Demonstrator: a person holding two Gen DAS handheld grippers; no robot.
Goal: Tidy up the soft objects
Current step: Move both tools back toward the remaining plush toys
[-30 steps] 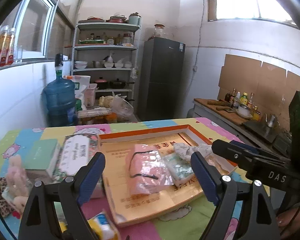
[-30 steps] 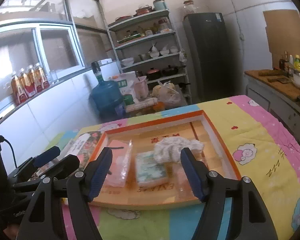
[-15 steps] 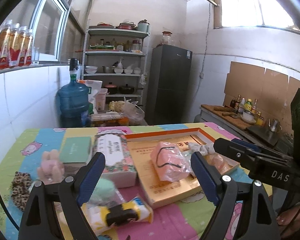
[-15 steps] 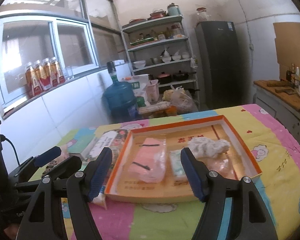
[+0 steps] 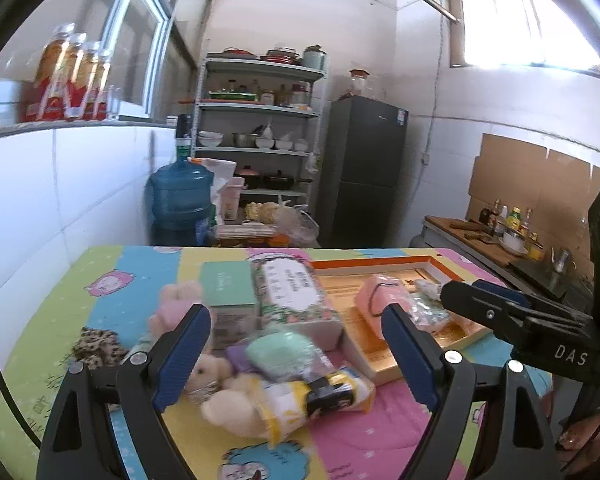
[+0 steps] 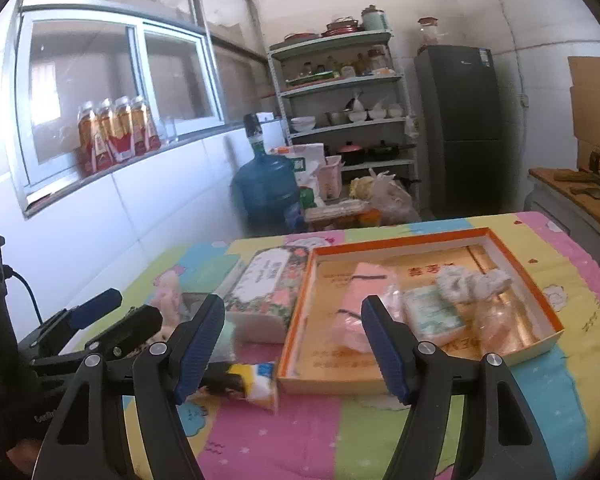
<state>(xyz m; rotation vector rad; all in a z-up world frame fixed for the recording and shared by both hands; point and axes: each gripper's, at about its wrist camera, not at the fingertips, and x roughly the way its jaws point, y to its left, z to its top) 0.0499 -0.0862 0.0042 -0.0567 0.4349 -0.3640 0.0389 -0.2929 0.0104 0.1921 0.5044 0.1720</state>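
Both the left tool (image 5: pixel 296 354) and the right tool (image 6: pixel 293 338) are held apart, empty. The plush toy (image 5: pixel 236 396) lies among packets at 9 o'clock of the tray (image 6: pixel 500 240); a neighbouring packet could be snagged.

- Left gripper (image 5: pixel 296 354): black frame, blue ribbed pads, silver screws.
- Right gripper (image 6: pixel 294 346): same black-and-blue build, white "DAS" lettering on its body.
- Black cable (image 6: pixel 26 292) trailing off the left gripper's body.
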